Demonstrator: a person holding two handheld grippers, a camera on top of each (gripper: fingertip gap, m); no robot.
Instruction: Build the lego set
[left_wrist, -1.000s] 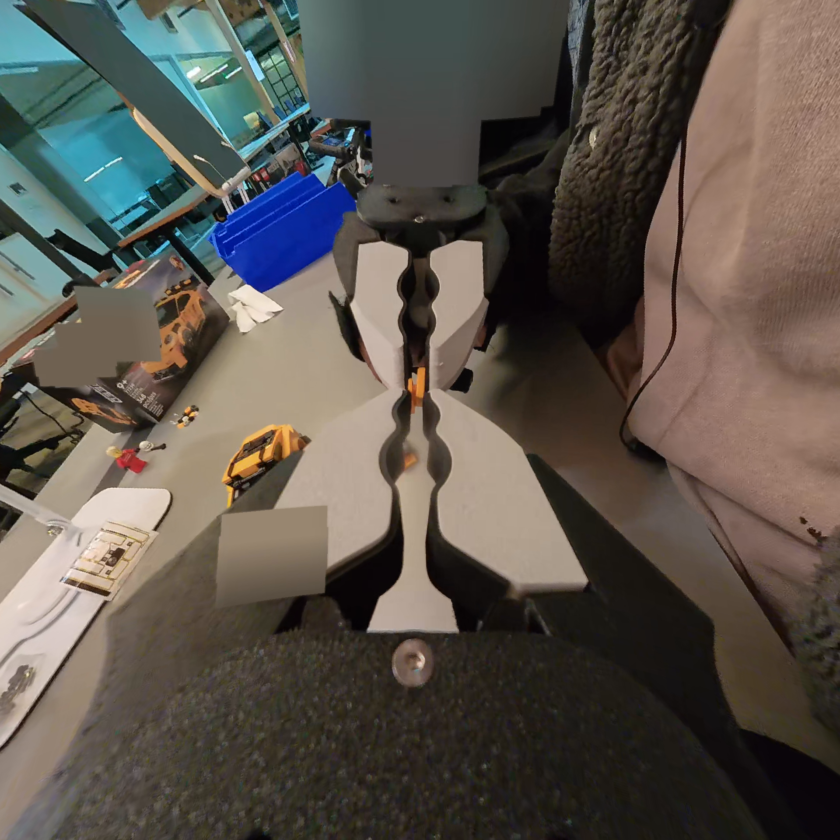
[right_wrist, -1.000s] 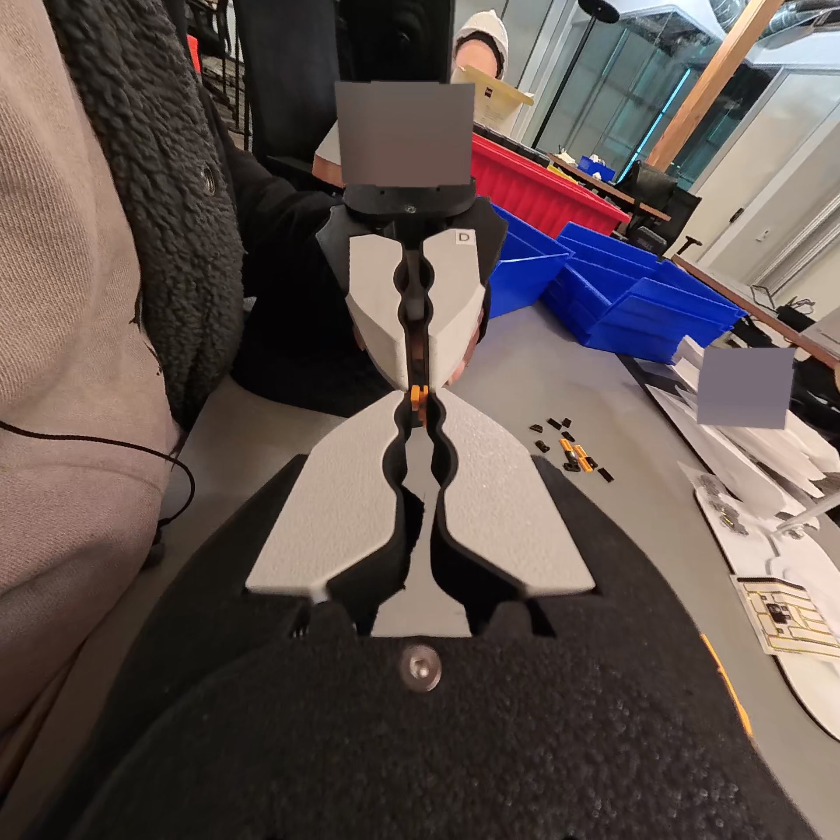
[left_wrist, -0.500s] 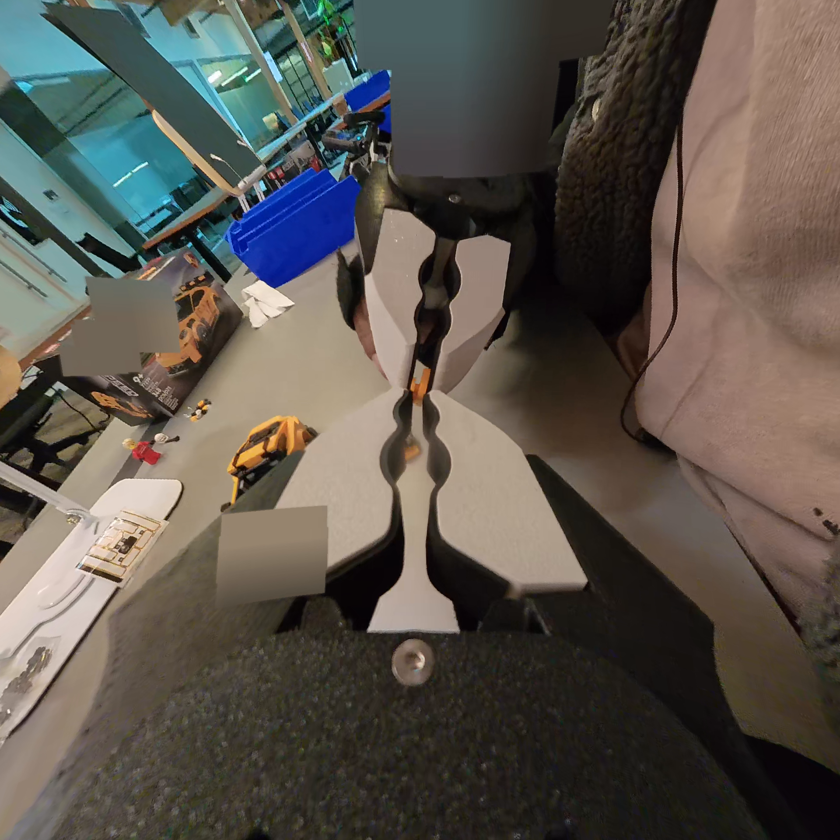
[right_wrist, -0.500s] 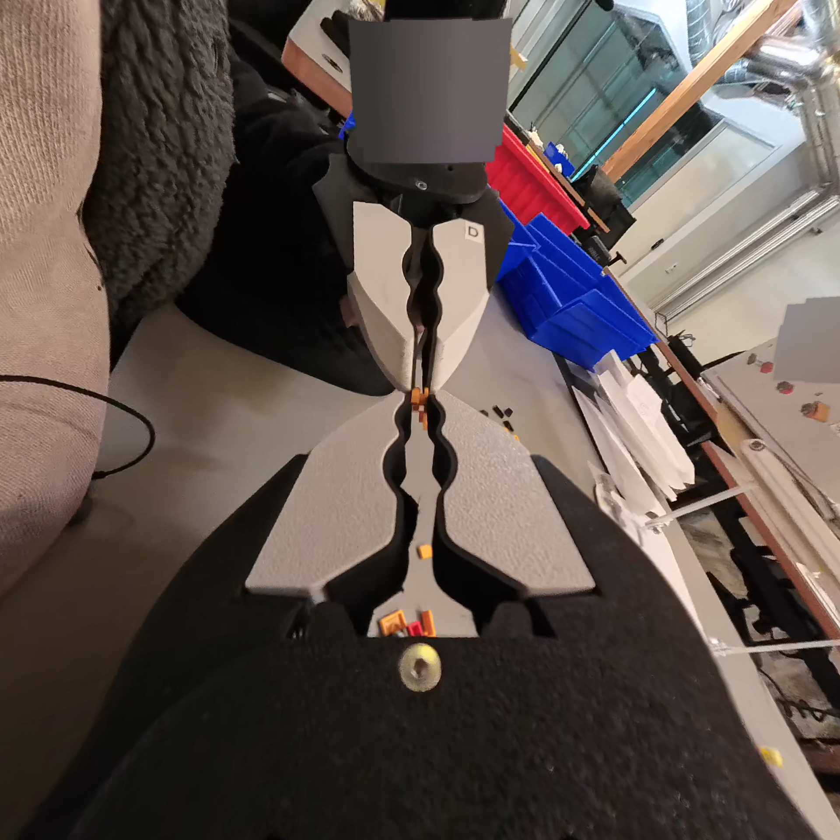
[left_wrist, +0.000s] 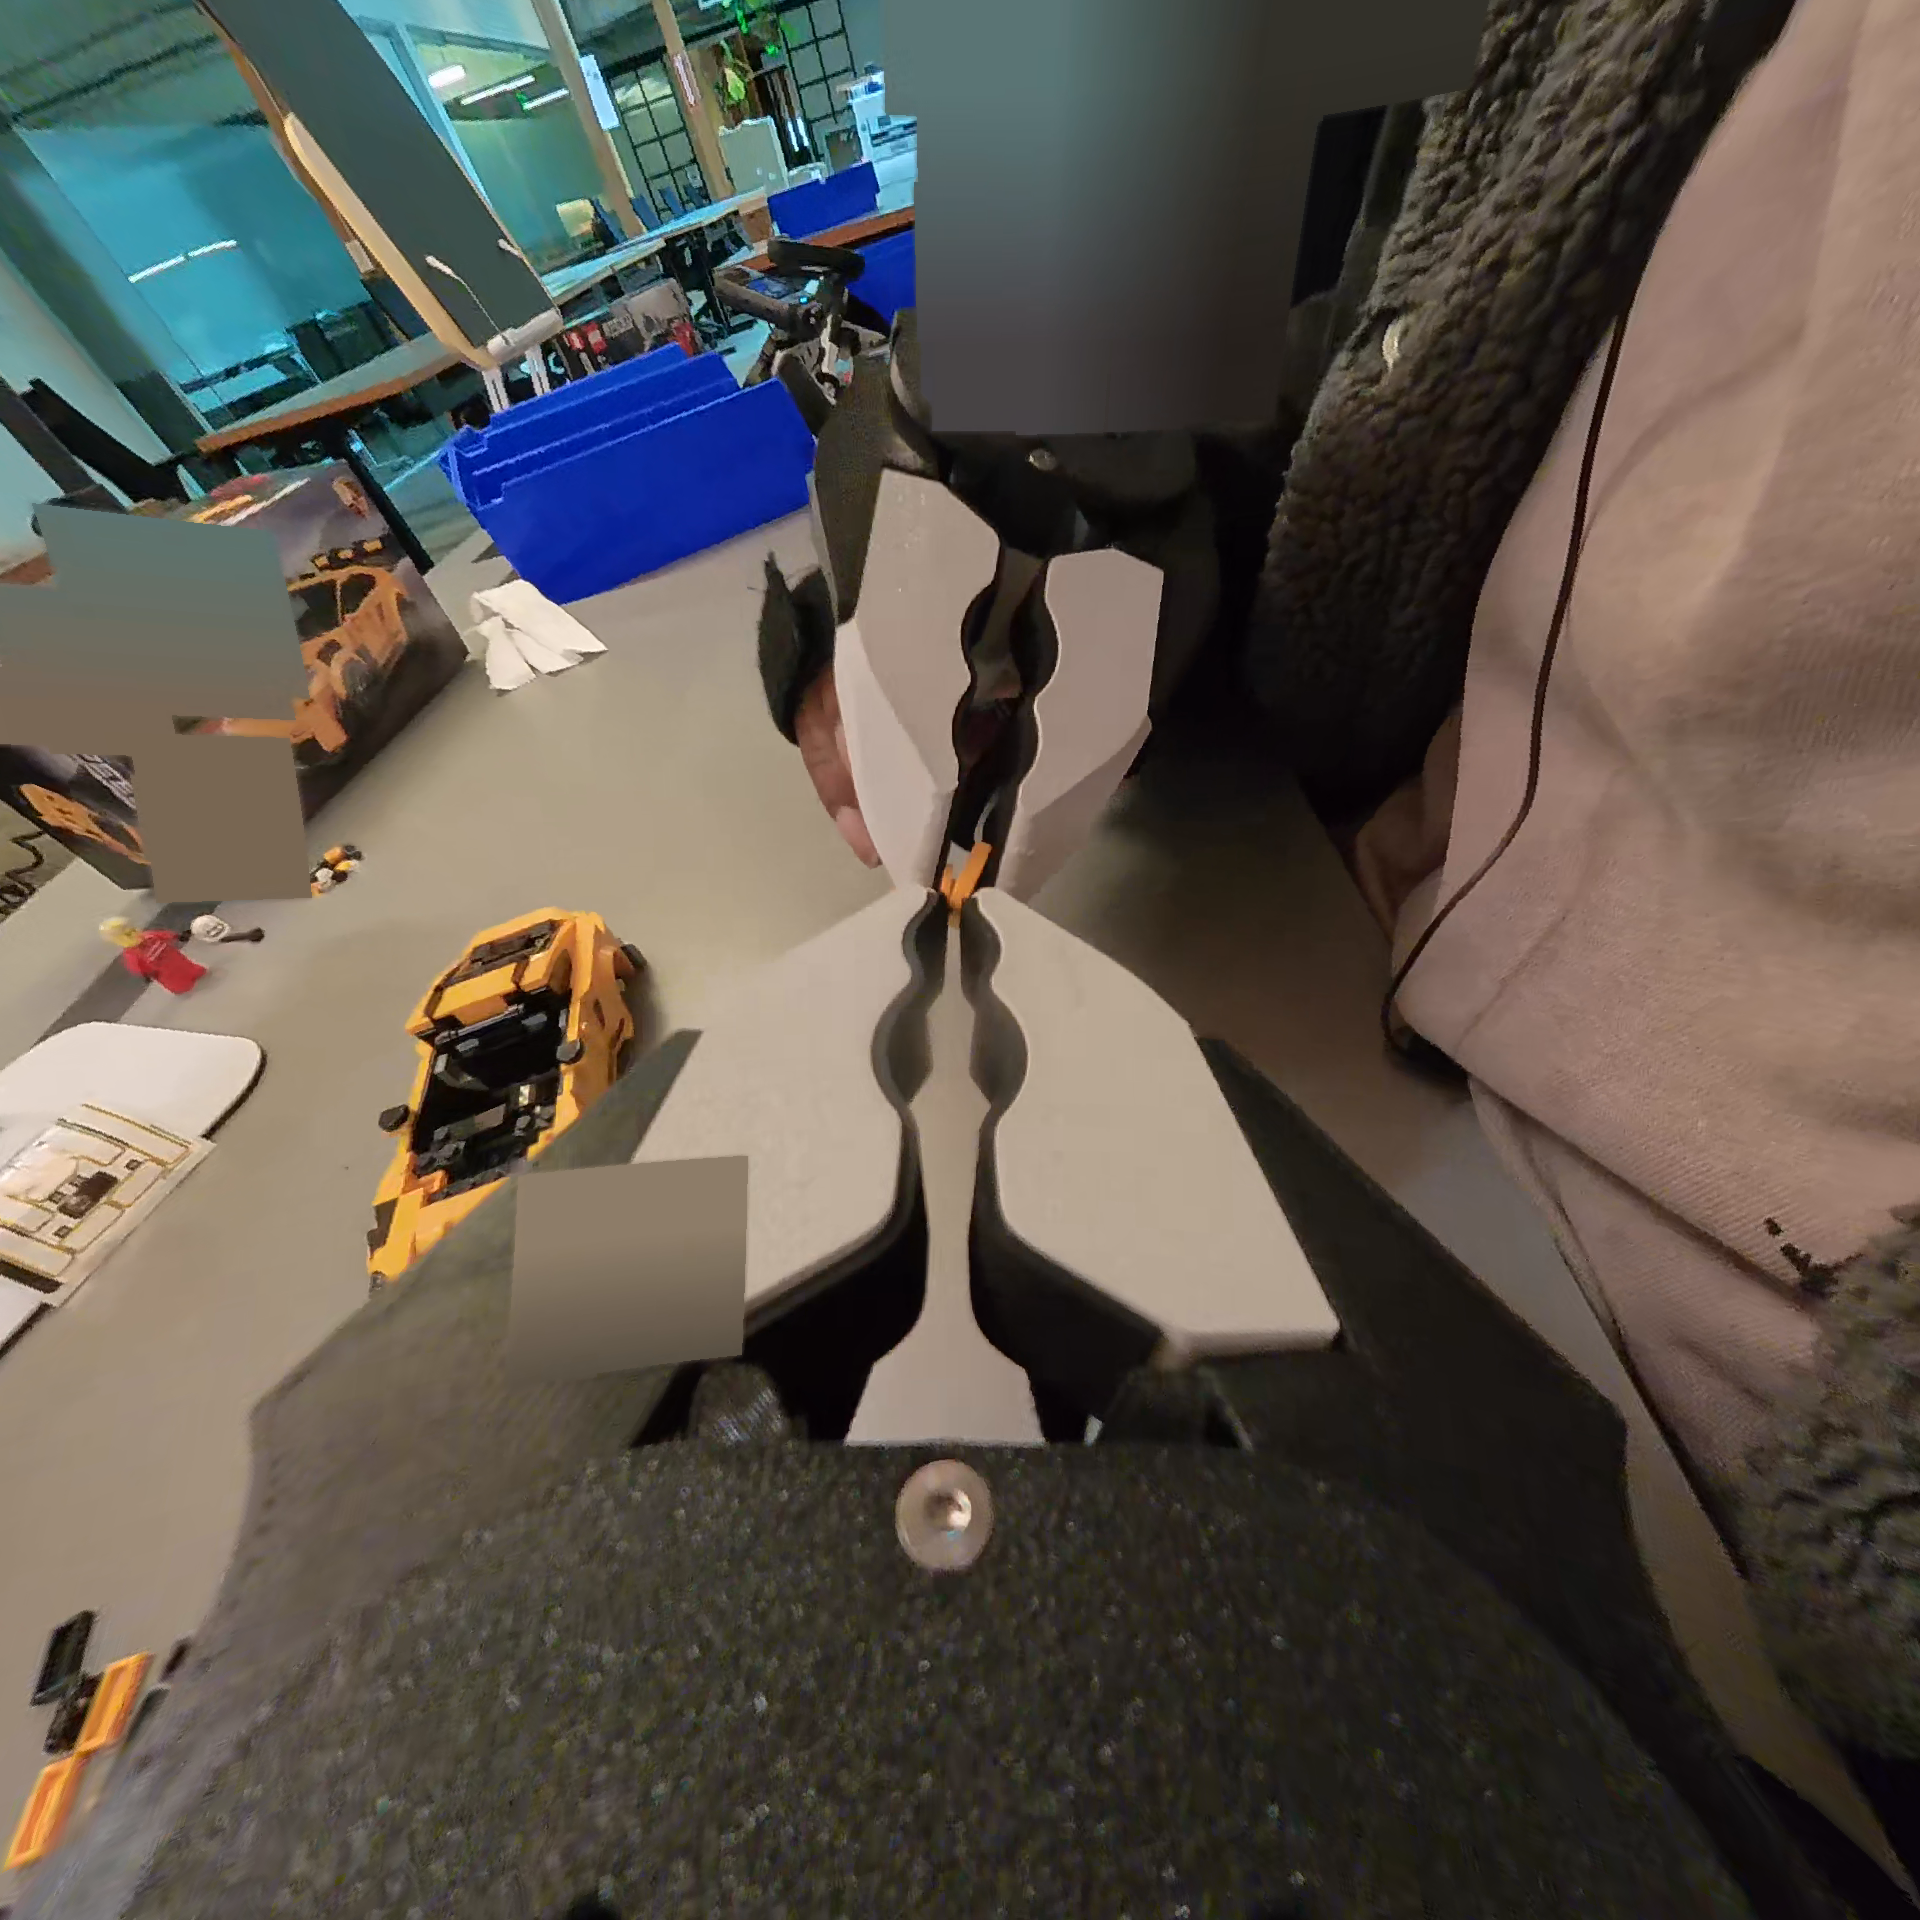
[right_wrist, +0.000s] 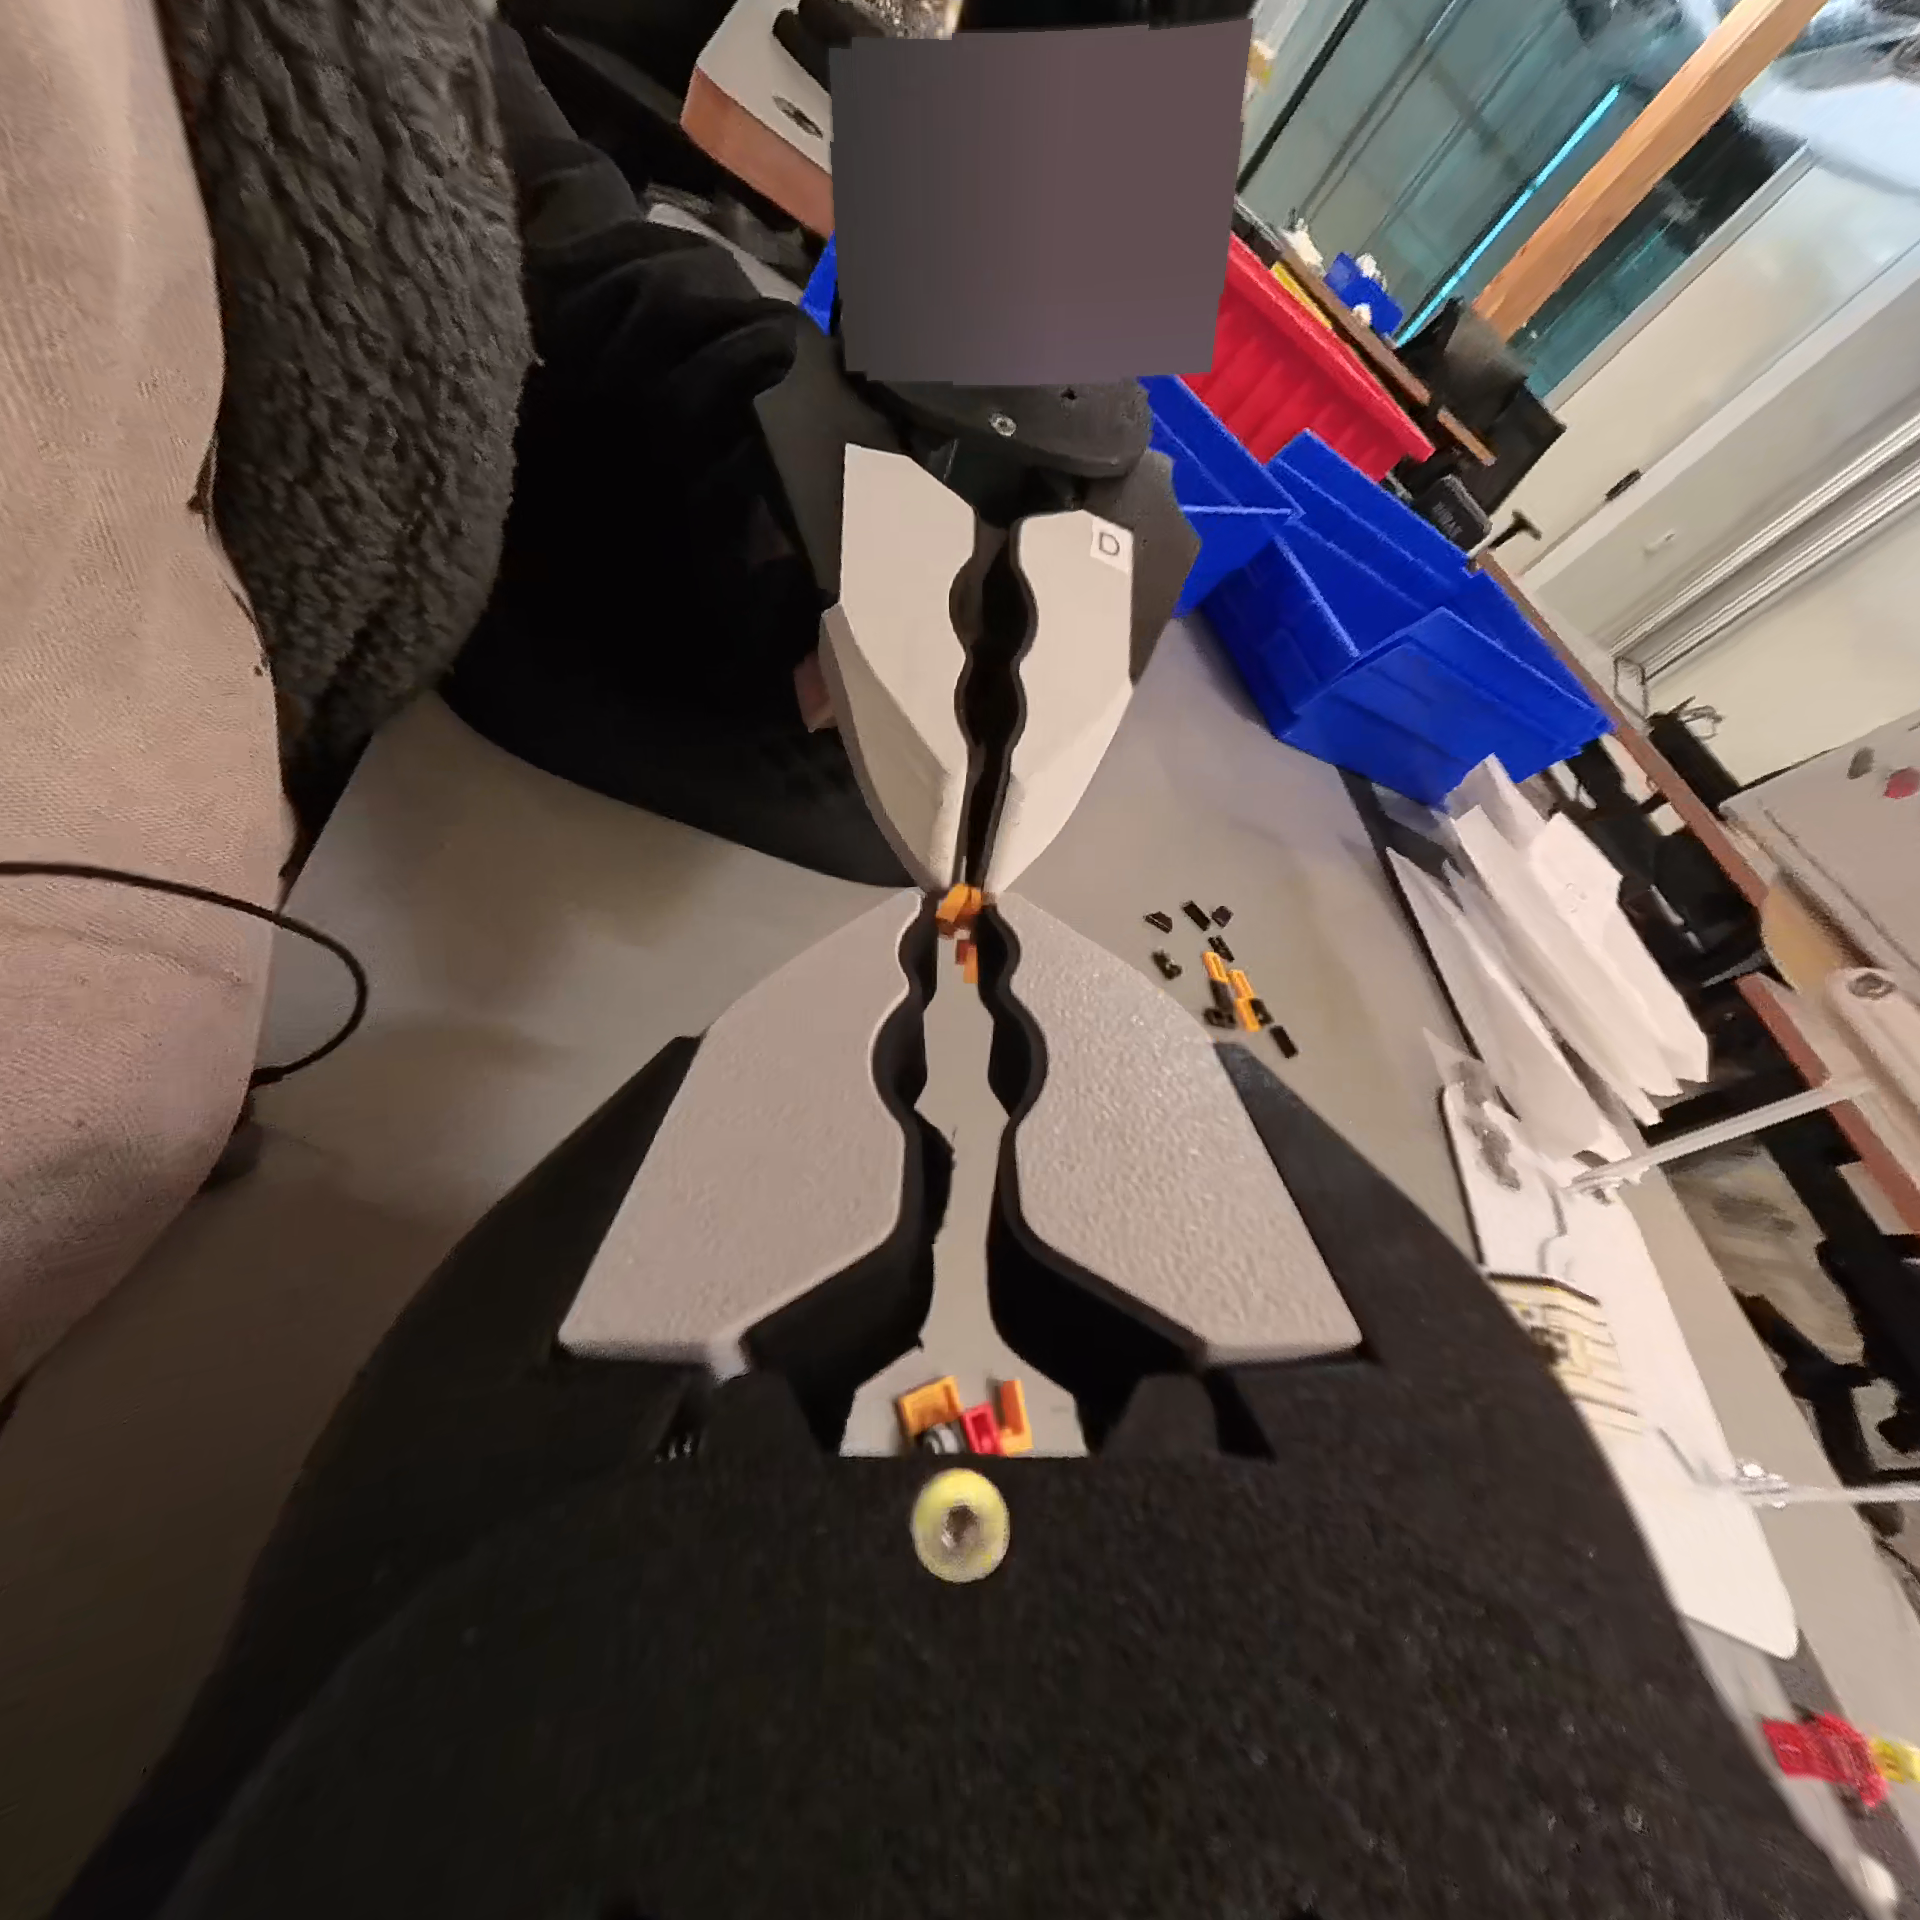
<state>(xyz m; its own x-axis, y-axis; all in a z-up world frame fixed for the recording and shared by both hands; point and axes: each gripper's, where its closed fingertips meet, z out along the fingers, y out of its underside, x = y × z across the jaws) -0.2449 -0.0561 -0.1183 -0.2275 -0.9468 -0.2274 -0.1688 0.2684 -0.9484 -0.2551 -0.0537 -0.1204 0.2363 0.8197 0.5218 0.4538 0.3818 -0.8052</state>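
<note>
My left gripper (left_wrist: 948, 923) and my right gripper (right_wrist: 958, 927) meet tip to tip above the grey table (left_wrist: 644, 790). Both are shut. A small orange lego piece (left_wrist: 966, 875) is pinched where the tips meet; it also shows in the right wrist view (right_wrist: 956, 904). A second bit of orange (right_wrist: 969, 958) sits between my right fingers just behind it. I cannot tell whether they are joined. The right gripper faces me in the left wrist view (left_wrist: 975, 854), the left gripper in the right wrist view (right_wrist: 968, 878). A part-built orange lego car (left_wrist: 509, 1060) stands on the table to the left.
The set's box (left_wrist: 353, 644), a red minifigure (left_wrist: 156, 954), a white paper scrap (left_wrist: 530, 636) and blue bins (left_wrist: 634, 468) lie to the left. Loose black and orange pieces (right_wrist: 1226, 977), white sheets (right_wrist: 1558, 935) and blue bins (right_wrist: 1403, 644) lie to the right. A person's torso is close by.
Both grippers stay shut and tip to tip. The pair has tilted and shifted over the table, so the car and the loose pieces under my right gripper now show more.
</note>
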